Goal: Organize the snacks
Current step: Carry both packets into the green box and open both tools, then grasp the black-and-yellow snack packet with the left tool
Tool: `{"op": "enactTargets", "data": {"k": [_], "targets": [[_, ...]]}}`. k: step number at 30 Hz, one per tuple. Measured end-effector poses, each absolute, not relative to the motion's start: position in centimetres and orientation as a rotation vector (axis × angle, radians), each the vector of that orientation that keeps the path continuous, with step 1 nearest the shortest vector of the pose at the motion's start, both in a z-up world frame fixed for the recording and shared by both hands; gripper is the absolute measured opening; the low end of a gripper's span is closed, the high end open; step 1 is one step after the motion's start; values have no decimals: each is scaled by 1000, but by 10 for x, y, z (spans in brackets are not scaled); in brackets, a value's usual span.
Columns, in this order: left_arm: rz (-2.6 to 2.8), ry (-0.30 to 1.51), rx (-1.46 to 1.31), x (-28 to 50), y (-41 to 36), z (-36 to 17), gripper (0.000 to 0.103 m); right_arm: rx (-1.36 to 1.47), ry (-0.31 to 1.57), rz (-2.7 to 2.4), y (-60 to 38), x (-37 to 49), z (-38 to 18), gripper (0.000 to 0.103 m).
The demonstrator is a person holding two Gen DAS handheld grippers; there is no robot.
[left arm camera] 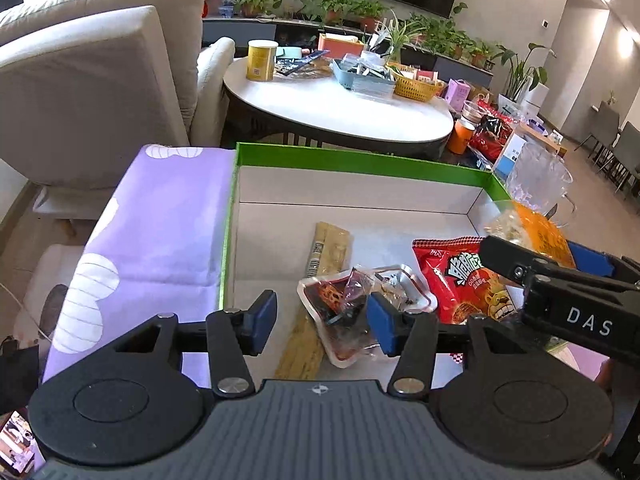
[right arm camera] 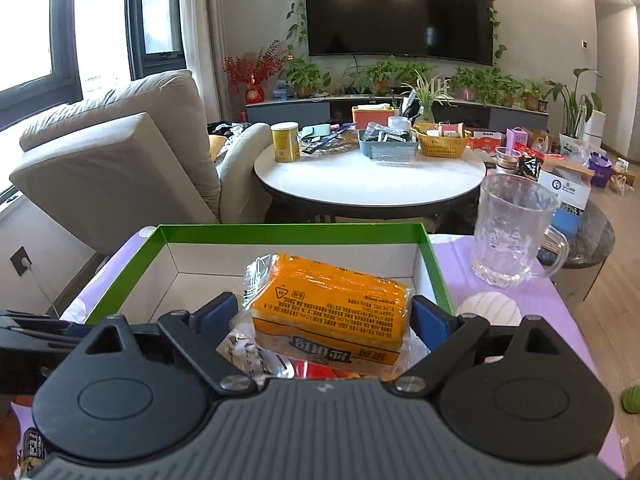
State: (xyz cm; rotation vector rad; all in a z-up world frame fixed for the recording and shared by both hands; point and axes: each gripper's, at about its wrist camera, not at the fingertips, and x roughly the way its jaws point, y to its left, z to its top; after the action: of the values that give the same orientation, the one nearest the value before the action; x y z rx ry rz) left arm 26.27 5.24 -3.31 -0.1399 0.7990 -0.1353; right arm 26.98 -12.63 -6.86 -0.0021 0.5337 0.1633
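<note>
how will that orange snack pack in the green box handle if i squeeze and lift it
The orange snack pack looks blocky, so probably fairly stiff. Its glossy clear wrapper may slip or crinkle. It fills most of the gap between the right tool's fingers, so little margin.

- Box (right arm camera: pixel 280 233): green rim, white inside.
- Cloth (left arm camera: pixel 160 216) under it: lilac with white striped round shapes.
- Big snack pack (right arm camera: pixel 332 308): orange with dark print, clear ends.
- Chip bag (left arm camera: pixel 460 280): red, with a cartoon face.
- Long packet (left arm camera: pixel 328 248): tan.
- Gripper pads (left arm camera: pixel 262 320): blue on black arms.
- Mug (right arm camera: pixel 512 232): clear glass.
</note>
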Motion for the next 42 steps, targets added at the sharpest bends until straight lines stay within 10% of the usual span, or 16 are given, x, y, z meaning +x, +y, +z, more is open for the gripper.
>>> {"op": "enactTargets", "data": {"k": [42], "targets": [[3, 801, -214, 155, 126, -26, 54, -151, 397, 176, -96, 266, -62, 103]]}}
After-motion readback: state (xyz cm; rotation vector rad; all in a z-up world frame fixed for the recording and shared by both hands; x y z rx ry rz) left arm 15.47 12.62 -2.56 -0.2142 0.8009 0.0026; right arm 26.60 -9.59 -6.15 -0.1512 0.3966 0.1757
